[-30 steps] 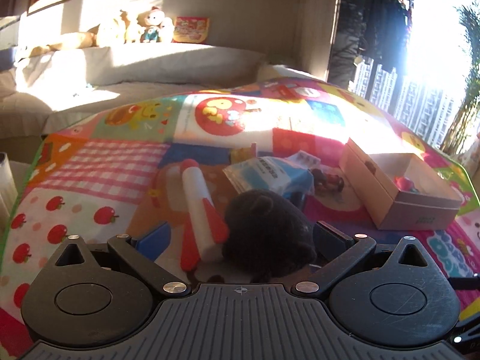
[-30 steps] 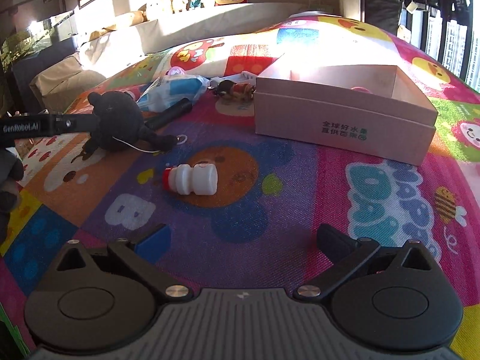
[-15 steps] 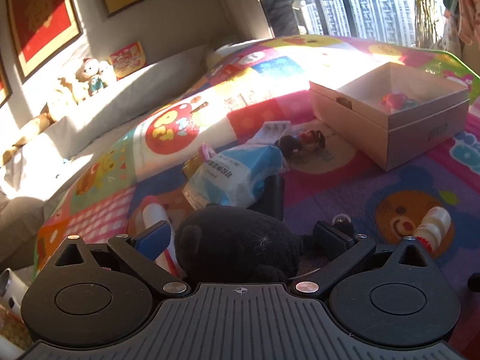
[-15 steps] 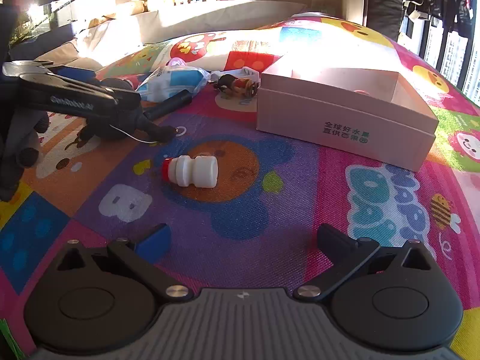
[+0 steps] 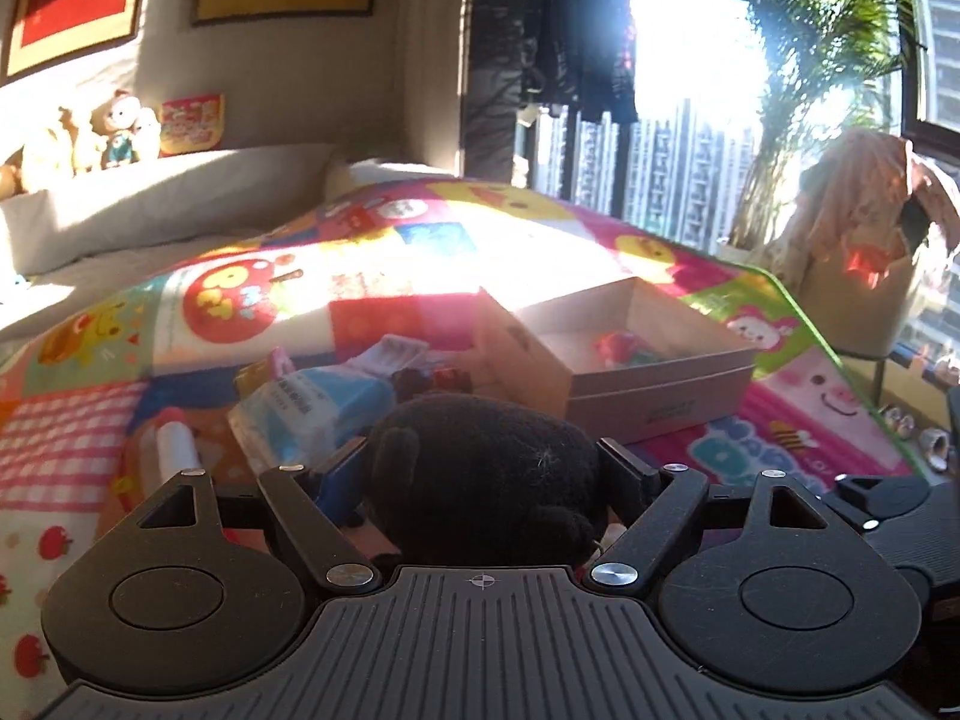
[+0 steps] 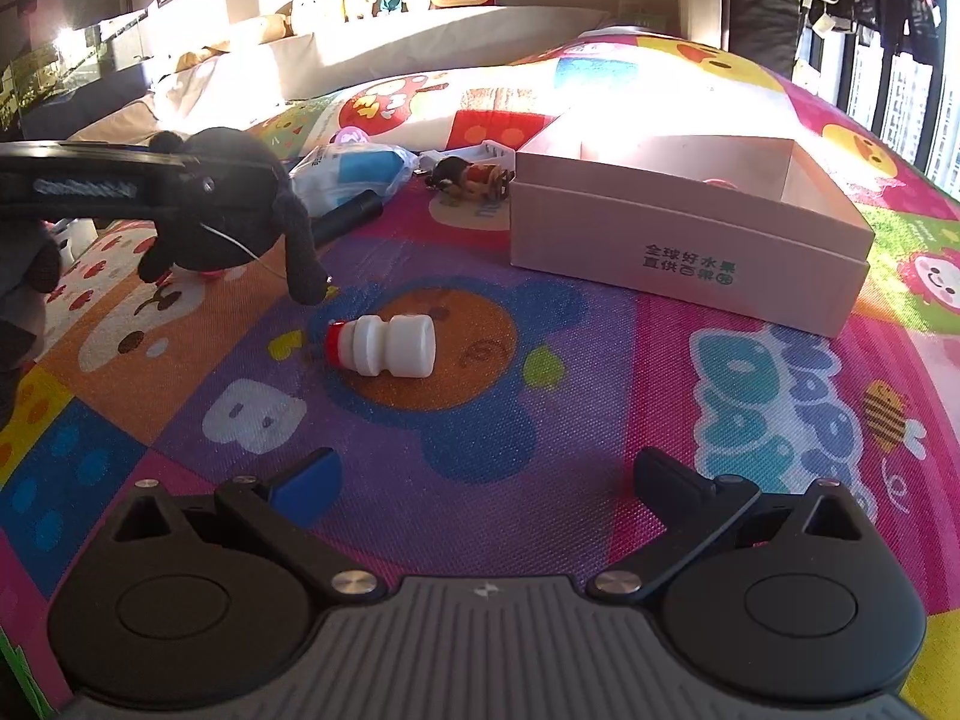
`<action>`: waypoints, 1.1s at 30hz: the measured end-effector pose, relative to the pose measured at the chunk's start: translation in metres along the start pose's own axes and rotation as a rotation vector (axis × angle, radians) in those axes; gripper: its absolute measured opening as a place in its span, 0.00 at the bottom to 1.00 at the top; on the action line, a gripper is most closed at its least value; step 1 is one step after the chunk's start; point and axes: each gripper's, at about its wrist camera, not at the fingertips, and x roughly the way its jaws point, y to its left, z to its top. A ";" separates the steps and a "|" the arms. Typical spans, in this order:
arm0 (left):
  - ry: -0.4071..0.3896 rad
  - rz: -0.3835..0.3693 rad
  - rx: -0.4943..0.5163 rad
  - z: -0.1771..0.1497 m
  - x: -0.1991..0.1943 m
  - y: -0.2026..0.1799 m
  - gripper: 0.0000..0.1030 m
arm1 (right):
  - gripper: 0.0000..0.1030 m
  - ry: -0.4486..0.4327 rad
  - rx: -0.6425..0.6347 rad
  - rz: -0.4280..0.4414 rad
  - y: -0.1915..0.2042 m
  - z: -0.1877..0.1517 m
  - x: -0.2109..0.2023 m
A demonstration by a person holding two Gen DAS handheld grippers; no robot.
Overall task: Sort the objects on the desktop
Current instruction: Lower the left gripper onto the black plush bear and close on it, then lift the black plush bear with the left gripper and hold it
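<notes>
Up front on the left wrist cam, the left gripper (image 5: 480,468) is clamped on the black plush toy (image 5: 480,468) above the play mat (image 5: 384,318), cardboard box (image 5: 624,372) just beyond, while the right cam shows the right gripper (image 6: 486,480) spread wide near a white bottle (image 6: 384,345) lying on its side.

left gripper (image 5: 483,468) jaws clamp a black plush toy (image 5: 480,474) before the open box (image 5: 660,387).

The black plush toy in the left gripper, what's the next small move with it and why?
Probably carry the black plush toy rightward over the open cardboard box and release it there. The left gripper is shut on the toy, which hangs clear of the mat in the right wrist view, and the box has room.
</notes>
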 end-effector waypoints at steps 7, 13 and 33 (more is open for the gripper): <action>0.122 -0.060 -0.129 -0.041 0.021 0.024 0.89 | 1.00 0.002 -0.005 -0.005 0.001 0.000 0.001; 0.122 -0.008 -0.112 -0.049 -0.005 0.038 0.94 | 1.00 0.006 -0.014 -0.014 0.002 0.000 0.002; 0.095 0.399 -0.103 -0.037 -0.039 0.098 0.98 | 1.00 0.006 -0.020 -0.022 0.003 -0.001 0.001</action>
